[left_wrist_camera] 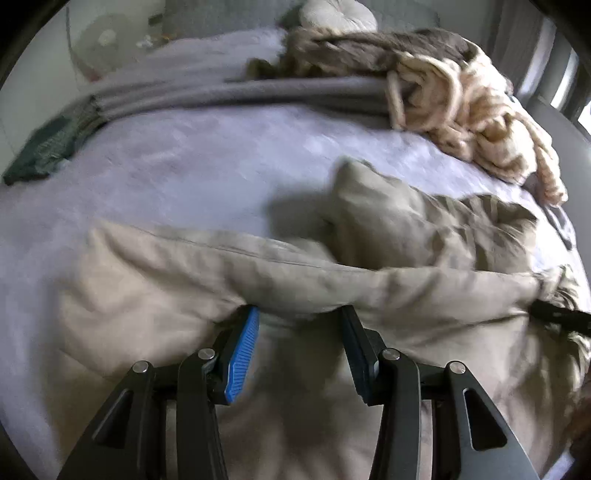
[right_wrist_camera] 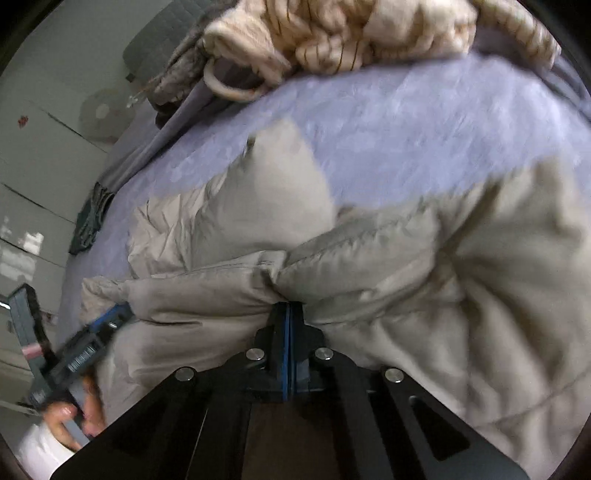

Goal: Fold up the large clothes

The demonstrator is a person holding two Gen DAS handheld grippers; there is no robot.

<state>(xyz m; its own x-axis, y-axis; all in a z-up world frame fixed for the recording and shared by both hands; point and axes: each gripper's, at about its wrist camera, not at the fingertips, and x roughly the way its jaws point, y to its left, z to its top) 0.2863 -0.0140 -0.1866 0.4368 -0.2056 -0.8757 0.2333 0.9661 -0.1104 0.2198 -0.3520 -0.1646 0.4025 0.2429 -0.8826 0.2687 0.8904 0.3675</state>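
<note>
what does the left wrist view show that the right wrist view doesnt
Only the left wrist view shows the left gripper with its jaws apart at the beige puffer jacket, plus a round pale cushion at the bed's head.

Only the right wrist view shows the right gripper shut on a jacket fold, and the person's hand.

Both show the jacket, the lavender bedspread, the cream chunky-knit blanket and the dark green cloth.

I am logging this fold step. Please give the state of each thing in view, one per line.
Left tool: open, fingers against the jacket edge.
Right tool: shut on the jacket.
Beige puffer jacket: crumpled, partly lifted.
Cream knit blanket: bunched up.
Bed cover: spread flat.
</note>
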